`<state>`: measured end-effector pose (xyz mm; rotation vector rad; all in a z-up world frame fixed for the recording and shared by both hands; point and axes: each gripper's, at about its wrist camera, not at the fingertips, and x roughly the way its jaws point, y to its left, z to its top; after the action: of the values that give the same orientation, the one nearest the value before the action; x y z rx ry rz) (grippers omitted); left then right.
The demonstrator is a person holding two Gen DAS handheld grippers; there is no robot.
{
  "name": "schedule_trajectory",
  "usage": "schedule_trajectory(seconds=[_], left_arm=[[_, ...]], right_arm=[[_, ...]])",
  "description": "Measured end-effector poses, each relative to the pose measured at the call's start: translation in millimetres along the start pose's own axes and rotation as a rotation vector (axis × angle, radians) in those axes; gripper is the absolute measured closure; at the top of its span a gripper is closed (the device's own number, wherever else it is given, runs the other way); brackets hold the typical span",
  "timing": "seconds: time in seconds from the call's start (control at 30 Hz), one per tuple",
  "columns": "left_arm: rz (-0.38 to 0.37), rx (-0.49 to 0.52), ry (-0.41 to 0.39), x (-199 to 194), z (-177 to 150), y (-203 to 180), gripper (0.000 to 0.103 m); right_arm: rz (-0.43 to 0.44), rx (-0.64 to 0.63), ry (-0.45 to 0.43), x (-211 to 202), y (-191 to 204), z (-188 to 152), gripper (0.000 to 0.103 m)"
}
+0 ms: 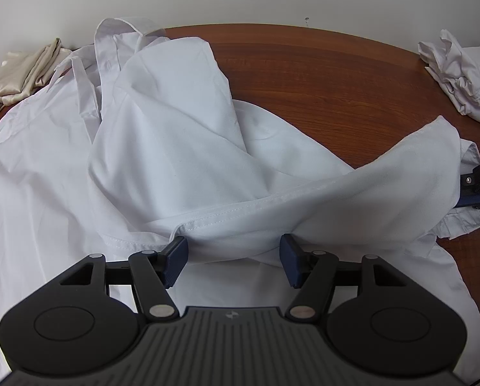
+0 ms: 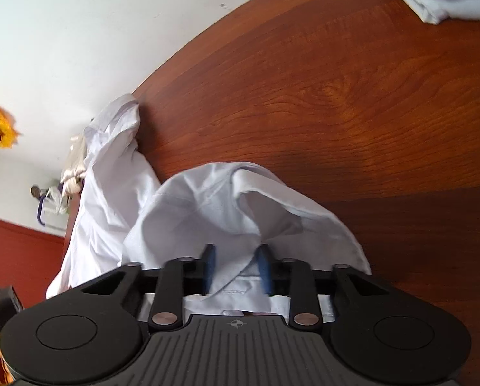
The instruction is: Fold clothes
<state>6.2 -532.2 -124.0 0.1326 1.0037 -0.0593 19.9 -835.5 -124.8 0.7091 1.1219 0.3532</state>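
Two claws work one white shirt (image 1: 175,135): left claw (image 1: 233,260) released, right claw (image 2: 236,267) grasping its cloth.

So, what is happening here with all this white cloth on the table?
A person is folding clothes with a handheld gripper in each hand. A white shirt lies half bunched on the wooden table. The left gripper is open, with a fold of the shirt between its fingers. The right gripper is narrowly closed around the shirt's edge; whether its pads truly pinch it I cannot tell. A crumpled white garment and a beige one wait at the table's far corners.
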Motion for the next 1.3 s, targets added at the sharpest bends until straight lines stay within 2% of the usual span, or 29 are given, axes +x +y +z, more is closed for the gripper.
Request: schedule_trajectory(seconds=[0.07, 0.1, 0.4, 0.57, 0.67, 0.83, 0.9, 0.97, 1.07, 1.23, 1.3], left_arm=[[0.0, 0.0, -0.001, -1, 0, 0, 0.032], [0.0, 0.0, -0.001, 0, 0, 0, 0.032], [-0.004, -0.006, -0.001, -1, 1, 1, 0.031], [-0.008, -0.004, -0.002, 0, 2, 2, 0.031], [-0.01, -0.002, -0.002, 2, 3, 3, 0.031], [-0.011, -0.004, -0.001, 2, 4, 5, 0.031], [-0.012, -0.006, -0.001, 3, 4, 5, 0.03], [-0.011, -0.007, -0.001, 3, 5, 6, 0.03], [-0.01, -0.008, -0.001, 3, 5, 6, 0.03], [-0.007, -0.009, 0.0, 3, 5, 5, 0.029], [-0.006, -0.01, 0.0, 2, 5, 5, 0.029]], right_arm=[[0.016, 0.021, -0.019, -4, -4, -1, 0.098], [0.025, 0.026, -0.03, -8, -5, -1, 0.099], [0.136, 0.04, -0.158, -63, 5, 6, 0.099], [0.135, 0.054, -0.21, -77, 4, 16, 0.099], [0.097, 0.05, -0.207, -74, 1, 19, 0.099], [0.022, 0.019, -0.176, -71, -4, 19, 0.091], [0.012, 0.026, -0.161, -67, -6, 19, 0.076], [0.02, 0.04, -0.149, -60, -8, 18, 0.068], [0.043, 0.06, -0.124, -48, -11, 15, 0.065], [0.111, 0.12, -0.077, -23, -22, 12, 0.063], [0.158, 0.158, -0.062, -14, -27, 11, 0.069]])
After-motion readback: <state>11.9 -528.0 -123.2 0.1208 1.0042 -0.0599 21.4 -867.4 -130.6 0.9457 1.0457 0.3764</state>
